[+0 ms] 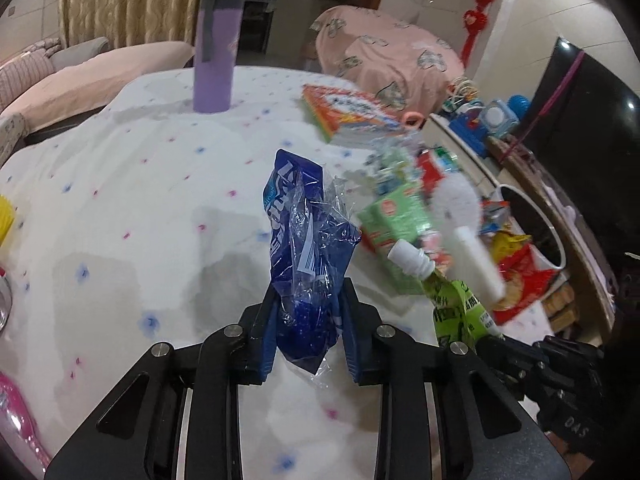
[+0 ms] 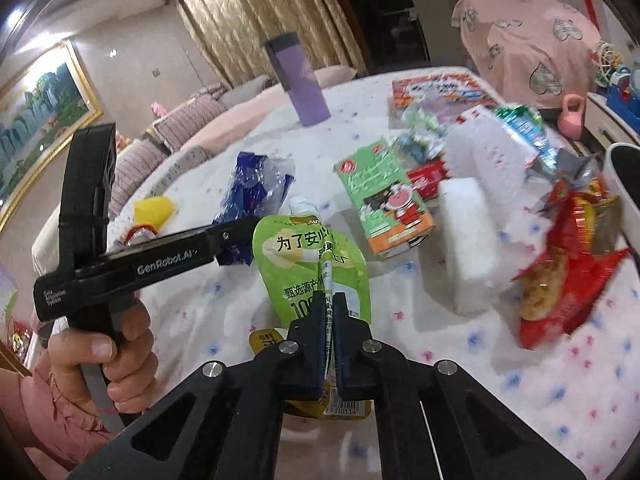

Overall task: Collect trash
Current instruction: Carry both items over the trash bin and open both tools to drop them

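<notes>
My left gripper (image 1: 309, 300) is shut on a crumpled blue plastic wrapper (image 1: 306, 232), which sticks up from between its fingers above the white dotted tablecloth (image 1: 140, 184). My right gripper (image 2: 329, 300) is shut on a green spouted drink pouch (image 2: 308, 256) with a white cap, pinching its folded middle. The same pouch (image 1: 452, 304) shows at the right of the left wrist view. The left gripper and a hand holding it appear at the left of the right wrist view, with the blue wrapper (image 2: 248, 188) in it.
More trash lies to the right: a green drink carton (image 2: 384, 200), white foam blocks (image 2: 468, 228), red snack bags (image 2: 560, 280) and crumpled wrappers. A white bin rim (image 1: 536, 220) stands at the table's right edge. A purple tumbler (image 1: 218, 52) and a book (image 1: 352, 112) stand farther back.
</notes>
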`<state>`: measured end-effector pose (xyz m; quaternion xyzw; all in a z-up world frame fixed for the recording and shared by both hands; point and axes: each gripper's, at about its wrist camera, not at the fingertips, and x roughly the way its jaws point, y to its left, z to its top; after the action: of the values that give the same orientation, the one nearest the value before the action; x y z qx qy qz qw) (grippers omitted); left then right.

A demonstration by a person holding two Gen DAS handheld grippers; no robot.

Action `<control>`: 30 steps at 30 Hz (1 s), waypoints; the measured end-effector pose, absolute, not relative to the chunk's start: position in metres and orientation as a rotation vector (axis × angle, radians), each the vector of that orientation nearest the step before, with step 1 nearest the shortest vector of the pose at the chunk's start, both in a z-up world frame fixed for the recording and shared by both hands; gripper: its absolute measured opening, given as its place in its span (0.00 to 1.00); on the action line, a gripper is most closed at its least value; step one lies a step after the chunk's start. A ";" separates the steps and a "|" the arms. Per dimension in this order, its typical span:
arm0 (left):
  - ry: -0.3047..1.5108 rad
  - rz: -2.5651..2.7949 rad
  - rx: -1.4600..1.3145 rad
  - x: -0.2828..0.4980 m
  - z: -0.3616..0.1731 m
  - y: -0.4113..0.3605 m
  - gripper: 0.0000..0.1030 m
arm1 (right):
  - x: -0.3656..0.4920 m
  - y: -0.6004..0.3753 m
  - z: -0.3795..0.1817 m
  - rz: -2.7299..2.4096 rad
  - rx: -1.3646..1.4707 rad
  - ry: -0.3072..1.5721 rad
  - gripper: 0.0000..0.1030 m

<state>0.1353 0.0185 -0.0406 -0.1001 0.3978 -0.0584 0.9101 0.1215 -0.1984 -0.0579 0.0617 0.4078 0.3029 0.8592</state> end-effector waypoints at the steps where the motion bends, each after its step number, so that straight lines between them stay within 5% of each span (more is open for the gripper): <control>1: 0.811 -0.138 -0.211 0.133 -0.035 0.015 0.25 | 0.122 -0.200 -0.056 0.632 0.134 0.849 0.03; 16: 0.778 -0.399 -0.136 0.139 0.004 -0.086 0.25 | 0.108 -0.305 -0.008 0.443 0.244 0.691 0.03; 30: 0.840 -0.581 -0.039 0.176 0.009 -0.207 0.25 | 0.126 -0.422 -0.020 0.208 0.362 0.666 0.03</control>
<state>0.1759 -0.2073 0.0093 -0.0187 0.4020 -0.2781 0.8722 0.1262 -0.4216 -0.0202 0.1765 0.3244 0.1014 0.9237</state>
